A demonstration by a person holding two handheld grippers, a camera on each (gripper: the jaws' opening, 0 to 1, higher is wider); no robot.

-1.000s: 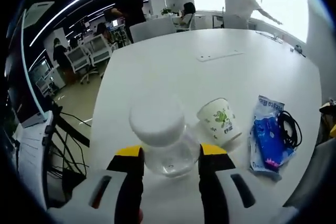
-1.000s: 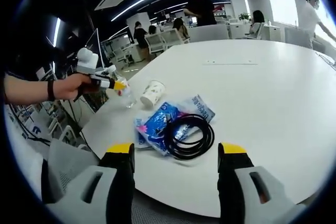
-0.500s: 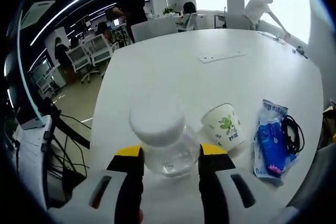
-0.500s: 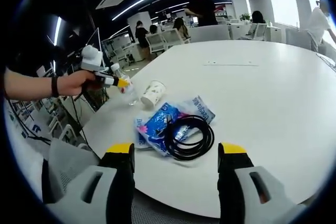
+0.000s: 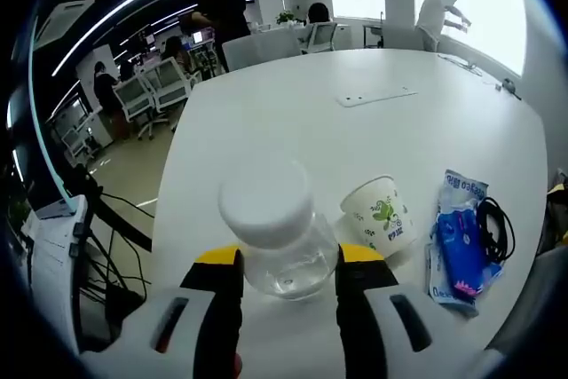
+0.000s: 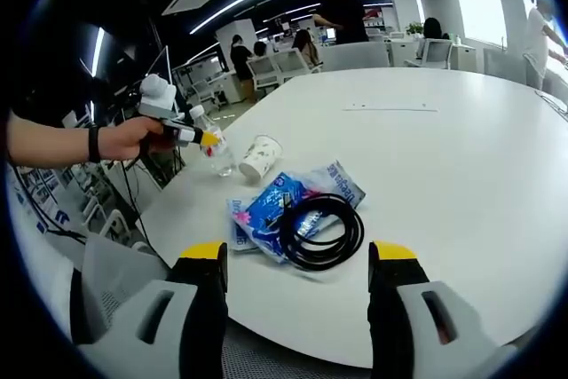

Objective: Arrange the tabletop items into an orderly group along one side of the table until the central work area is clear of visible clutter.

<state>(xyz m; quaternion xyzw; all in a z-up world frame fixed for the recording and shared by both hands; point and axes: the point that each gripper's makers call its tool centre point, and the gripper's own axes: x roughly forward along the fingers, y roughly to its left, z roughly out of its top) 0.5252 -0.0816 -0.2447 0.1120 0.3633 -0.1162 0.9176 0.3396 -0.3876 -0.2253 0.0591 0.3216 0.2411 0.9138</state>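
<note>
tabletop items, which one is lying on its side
The paper cup, white with a green print, lies tipped over between the clear bottle, upright in the left tongs, and the flat blue packet.

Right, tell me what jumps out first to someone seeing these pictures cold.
First, the clear plastic bottle with a white cap, clamped between the left gripper jaws near the white table edge. Beside it a paper cup lies on its side, and past that a blue packet with a coiled black cable on top. The right gripper hangs open before them, holding nothing.
</note>
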